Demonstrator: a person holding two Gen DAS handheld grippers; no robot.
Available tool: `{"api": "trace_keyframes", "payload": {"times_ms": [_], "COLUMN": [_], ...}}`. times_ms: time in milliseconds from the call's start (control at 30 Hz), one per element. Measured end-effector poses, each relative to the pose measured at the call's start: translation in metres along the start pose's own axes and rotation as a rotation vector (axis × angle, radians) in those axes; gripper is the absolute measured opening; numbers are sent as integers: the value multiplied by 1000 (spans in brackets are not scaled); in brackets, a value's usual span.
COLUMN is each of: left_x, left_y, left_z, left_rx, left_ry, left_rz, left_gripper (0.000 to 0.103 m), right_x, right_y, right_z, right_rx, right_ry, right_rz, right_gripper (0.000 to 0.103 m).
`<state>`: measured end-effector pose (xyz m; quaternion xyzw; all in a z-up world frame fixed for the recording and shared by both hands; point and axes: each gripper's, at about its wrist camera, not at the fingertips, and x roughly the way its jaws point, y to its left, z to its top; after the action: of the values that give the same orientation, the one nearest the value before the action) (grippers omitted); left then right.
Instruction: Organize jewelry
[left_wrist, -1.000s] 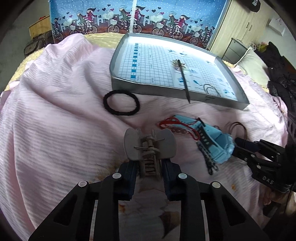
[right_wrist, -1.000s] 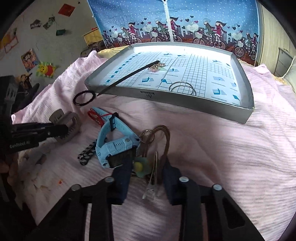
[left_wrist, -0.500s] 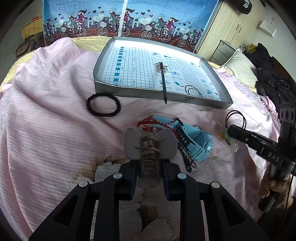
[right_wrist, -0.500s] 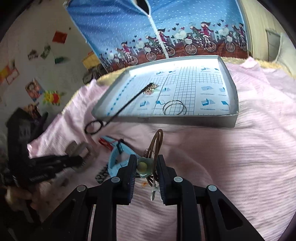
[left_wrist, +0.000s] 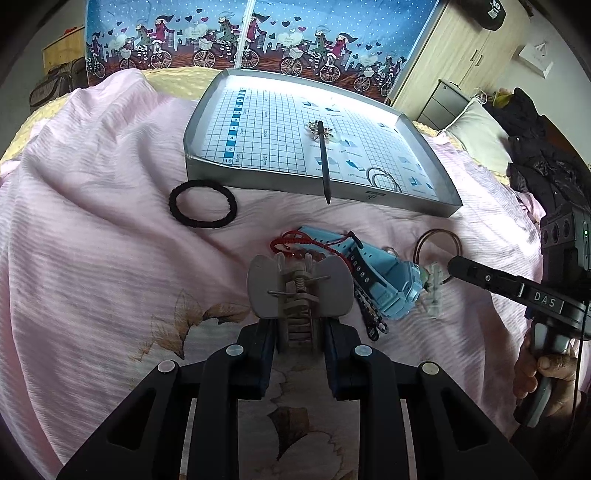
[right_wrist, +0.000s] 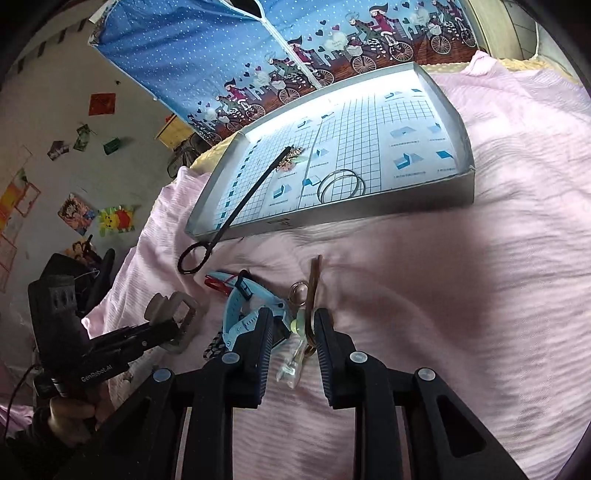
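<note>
On the bed, the left gripper (left_wrist: 299, 332) still clamps its fingers on a grey hair claw (left_wrist: 298, 291); the right gripper (right_wrist: 293, 328), lifted half a second ago, has dipped, fingers pinching a brown hair tie (right_wrist: 313, 295), tray (right_wrist: 369, 210) beyond.

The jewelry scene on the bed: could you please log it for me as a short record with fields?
surface: pink bedspread
tray: grey tray with grid-printed floor, resting on the bedspread
in tray: two thin bangles; black hair stick overhanging the front rim
outside tray: black hair tie; blue watch; red cord bracelet
left claw: shut on grey hair clip
right claw: around brown hair tie with charm, jaws close to it, grip unclear
</note>
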<state>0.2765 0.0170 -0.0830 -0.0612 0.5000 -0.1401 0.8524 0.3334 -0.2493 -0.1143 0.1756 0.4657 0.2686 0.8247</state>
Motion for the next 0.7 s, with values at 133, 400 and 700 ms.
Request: {"api": "trace_keyframes", "payload": {"times_ms": [133, 400, 700], "left_x": [0, -6, -10], "left_y": [0, 1, -10], "left_z": [0, 1, 0], "left_rx": [-1, 3, 51], "left_ry": [1, -33, -56], "left_rz": [0, -13, -10], "left_gripper": [20, 20, 20], "right_x": [1, -17, -4], "right_y": [1, 15, 7], "right_z": [-1, 1, 2], "right_rx": [-30, -140, -108], "right_ry": [-11, -126, -65], "right_rz": [-34, -111, -186], "right_gripper": [17, 4, 8]}}
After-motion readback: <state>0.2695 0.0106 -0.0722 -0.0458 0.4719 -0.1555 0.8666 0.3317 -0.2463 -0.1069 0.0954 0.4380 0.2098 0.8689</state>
